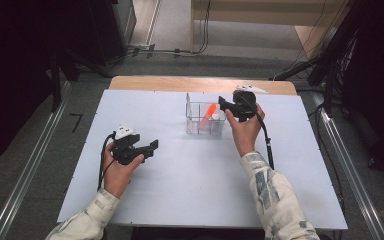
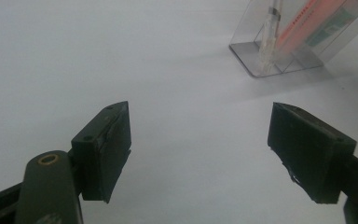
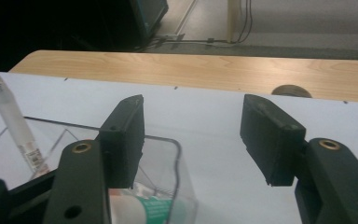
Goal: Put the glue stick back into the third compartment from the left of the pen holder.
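Standing toward the far middle of the bench (image 1: 170,185), on its white sheet, a clear plastic organiser (image 1: 205,120) with inner dividers; its near corner and rim also seen in the right gripper view (image 3: 177,154) and its whole side in the left gripper view (image 2: 298,46). Contents: one orange marker (image 1: 209,115) leaning at a slant, with a green-and-white label near its lower part (image 3: 154,210); one clear-barrelled pen (image 3: 14,121) standing tilted in a separate compartment. Left gripper (image 1: 152,146): held in the person's left hand (image 1: 117,167) over the near left part of the bench, well apart from the organiser, fingers (image 2: 105,149) spread wide with nothing between them, only bare white surface. Right gripper (image 1: 221,103): held in the right hand (image 1: 245,132) just beside the organiser's right end, raised at about rim level, fingers (image 3: 123,140) set wide apart and holding nothing; one finger sits over the organiser's rim, the other over open bench. Bare wooden edge of the bench (image 3: 214,70) runs along the far side beyond the white sheet. Patterned sleeves (image 1: 275,195) cover both forearms.
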`<action>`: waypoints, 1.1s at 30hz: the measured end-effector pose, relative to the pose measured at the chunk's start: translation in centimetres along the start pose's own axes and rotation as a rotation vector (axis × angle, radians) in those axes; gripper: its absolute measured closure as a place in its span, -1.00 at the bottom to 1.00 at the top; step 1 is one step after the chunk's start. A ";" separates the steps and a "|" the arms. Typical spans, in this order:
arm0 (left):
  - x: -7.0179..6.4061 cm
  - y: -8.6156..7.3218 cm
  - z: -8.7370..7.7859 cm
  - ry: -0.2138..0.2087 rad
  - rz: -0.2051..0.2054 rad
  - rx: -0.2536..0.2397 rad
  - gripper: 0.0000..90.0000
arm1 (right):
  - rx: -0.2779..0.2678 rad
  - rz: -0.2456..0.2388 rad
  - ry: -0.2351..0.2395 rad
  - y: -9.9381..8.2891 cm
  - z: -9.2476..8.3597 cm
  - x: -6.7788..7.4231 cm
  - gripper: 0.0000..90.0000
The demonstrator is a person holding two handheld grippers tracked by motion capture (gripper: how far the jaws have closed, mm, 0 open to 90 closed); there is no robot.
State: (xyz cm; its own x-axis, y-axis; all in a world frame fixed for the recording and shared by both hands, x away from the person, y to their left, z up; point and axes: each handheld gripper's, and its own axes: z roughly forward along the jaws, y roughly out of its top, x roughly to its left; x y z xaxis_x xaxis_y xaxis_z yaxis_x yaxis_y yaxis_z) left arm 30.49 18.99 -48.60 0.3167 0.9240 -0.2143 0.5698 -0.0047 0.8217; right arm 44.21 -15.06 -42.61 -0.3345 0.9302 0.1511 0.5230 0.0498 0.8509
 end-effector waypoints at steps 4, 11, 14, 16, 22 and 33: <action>0.0 0.0 0.0 0.003 0.001 0.000 -0.52 | 0.001 0.008 -0.019 -0.3 -0.4 -0.9 -0.21; 0.1 -0.1 -0.1 0.007 0.001 -0.001 -0.53 | 0.025 -0.004 -0.043 -1.9 -1.0 -2.3 -0.29; 0.0 -0.1 -0.2 0.012 0.007 -0.005 -0.53 | 0.046 -0.013 -0.049 -3.0 -1.5 -2.8 -0.31; 0.1 -0.1 -0.2 0.016 0.010 -0.008 -0.54 | 0.057 -0.017 -0.044 -3.7 -1.9 -3.1 -0.33; 0.1 -0.1 -0.3 0.026 0.008 -0.010 -0.56 | 0.097 -0.049 -0.028 -6.0 -3.5 -3.8 -0.38; -0.2 -0.7 -1.5 0.044 0.021 -0.017 -0.59 | 0.145 -0.076 -0.005 -9.0 -8.2 -6.0 -0.47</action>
State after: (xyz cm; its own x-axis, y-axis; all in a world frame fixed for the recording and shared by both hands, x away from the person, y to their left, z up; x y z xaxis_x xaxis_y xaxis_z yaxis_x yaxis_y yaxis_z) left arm 28.89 19.42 -48.33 0.2944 0.9398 -0.1737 0.5500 -0.0180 0.8350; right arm 35.09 -24.09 -47.08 -0.3731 0.9238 0.0862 0.6041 0.1713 0.7783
